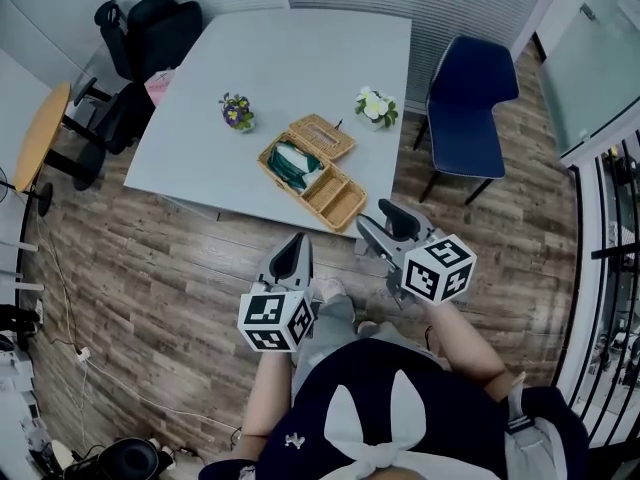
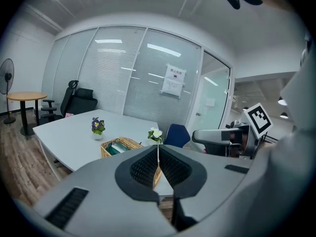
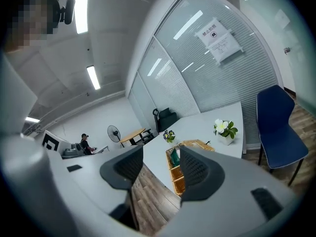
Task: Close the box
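A wicker box [image 1: 311,171] with its lid [image 1: 322,135] swung open toward the back sits near the front edge of the grey table [image 1: 290,58]. Something green [image 1: 290,161] lies in its larger compartment; the two smaller compartments look empty. Both grippers hover over the floor in front of the table, short of the box. My left gripper [image 1: 297,243] is shut, its pads meeting with nothing between them [image 2: 158,154]. My right gripper [image 1: 378,216] stands open and empty [image 3: 160,157]. The box [image 2: 121,144] shows beyond each gripper's jaws [image 3: 176,180].
A pot of purple flowers [image 1: 237,112] and a pot of white flowers [image 1: 376,107] stand on the table behind the box. A blue chair [image 1: 470,108] is to the table's right, a black office chair [image 1: 150,38] and a round wooden table [image 1: 40,133] to its left.
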Motion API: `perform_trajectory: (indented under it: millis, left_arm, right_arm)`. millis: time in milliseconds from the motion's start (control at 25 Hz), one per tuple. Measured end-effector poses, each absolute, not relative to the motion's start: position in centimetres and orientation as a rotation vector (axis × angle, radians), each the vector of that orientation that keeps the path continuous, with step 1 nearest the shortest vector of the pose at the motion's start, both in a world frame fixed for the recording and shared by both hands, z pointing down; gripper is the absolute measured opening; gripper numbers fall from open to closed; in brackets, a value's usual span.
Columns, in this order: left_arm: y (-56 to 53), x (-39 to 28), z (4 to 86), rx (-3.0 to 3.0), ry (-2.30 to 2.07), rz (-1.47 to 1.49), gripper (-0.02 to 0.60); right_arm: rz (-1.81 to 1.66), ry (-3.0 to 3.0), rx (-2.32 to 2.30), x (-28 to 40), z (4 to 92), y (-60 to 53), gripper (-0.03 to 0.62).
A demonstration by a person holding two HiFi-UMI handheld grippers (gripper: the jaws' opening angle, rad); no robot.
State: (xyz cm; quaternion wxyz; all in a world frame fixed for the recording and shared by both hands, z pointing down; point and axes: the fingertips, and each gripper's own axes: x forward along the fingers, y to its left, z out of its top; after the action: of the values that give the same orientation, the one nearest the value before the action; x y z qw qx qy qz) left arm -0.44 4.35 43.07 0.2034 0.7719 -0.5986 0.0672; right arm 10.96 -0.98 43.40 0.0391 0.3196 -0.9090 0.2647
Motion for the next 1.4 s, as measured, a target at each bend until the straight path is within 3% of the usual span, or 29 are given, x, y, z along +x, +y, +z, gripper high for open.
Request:
perform_trajectory:
  millis: [1400]
  left_arm:
    - [-5.0,-9.7,44.5,2.151,-1.656,0.171,0.026]
  right_arm:
    - [1.190,-2.559,1.062,6.6,50.5,-13.7,0.235]
